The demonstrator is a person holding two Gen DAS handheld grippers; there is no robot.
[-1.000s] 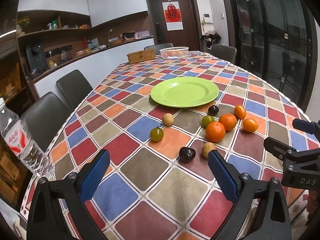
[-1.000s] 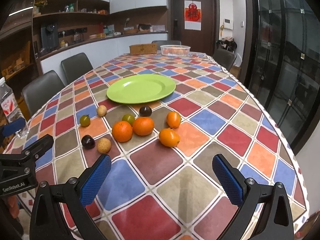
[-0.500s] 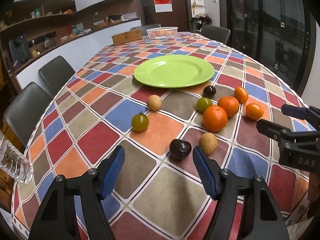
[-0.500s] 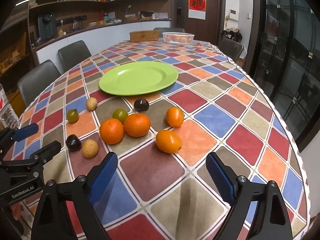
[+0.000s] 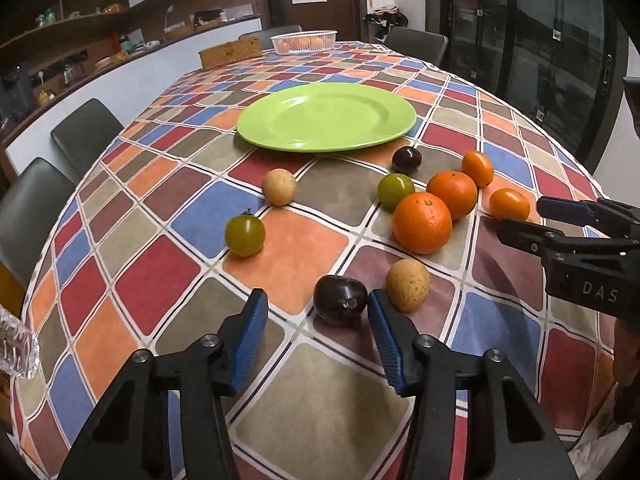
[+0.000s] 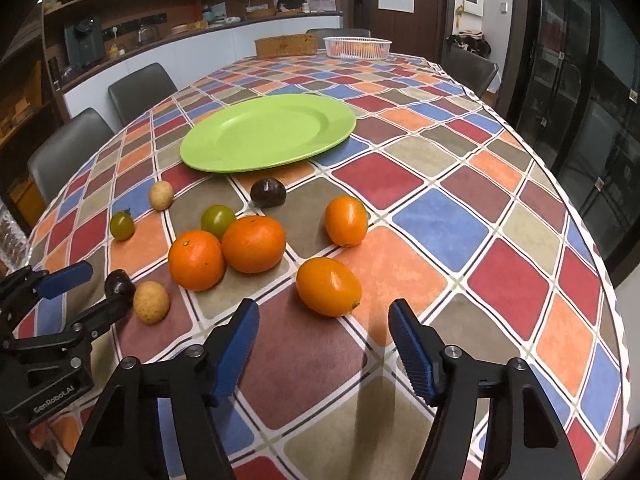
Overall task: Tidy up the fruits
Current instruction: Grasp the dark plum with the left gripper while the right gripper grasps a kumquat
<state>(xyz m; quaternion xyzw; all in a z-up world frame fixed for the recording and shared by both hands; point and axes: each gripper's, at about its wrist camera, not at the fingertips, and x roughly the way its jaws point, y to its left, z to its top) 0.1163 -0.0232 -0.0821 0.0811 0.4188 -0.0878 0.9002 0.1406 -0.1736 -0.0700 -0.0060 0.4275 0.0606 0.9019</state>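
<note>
Left gripper (image 5: pixel 314 308): jaws spread, just been closing, dark plum (image 5: pixel 340 299) lying between the blue pads but not yet pinched; right-hand pad almost at its skin, left-hand pad still apart. Right gripper (image 6: pixel 322 316): jaws spread wider, also just been closing, small oval orange (image 6: pixel 329 286) just ahead of the gap, untouched.

Both fruits near the table's front edge, on the chequered tablecloth (image 6: pixel 440 216), well short of the green plate (image 5: pixel 280 136) at the table's middle.

Plum: likely light, smooth and a little slippery, soft enough to bruise; best taken across its widest part, low, with gentle pressure. Round, so prone to roll off if nudged by one pad first. Tan round fruit (image 5: pixel 408 285) just beside it on the right, close to the right-hand pad; little room there, risk of knocking it away.

Oval orange: probably firmer, dimpled skin, better friction; best gripped across the short axis. Open cloth on either side of it.

Path to the plate: two large oranges (image 5: pixel 422 222) and smaller fruits between; lifting clear first looks safer. Plate bare, low-rimmed, plenty of room.
</note>
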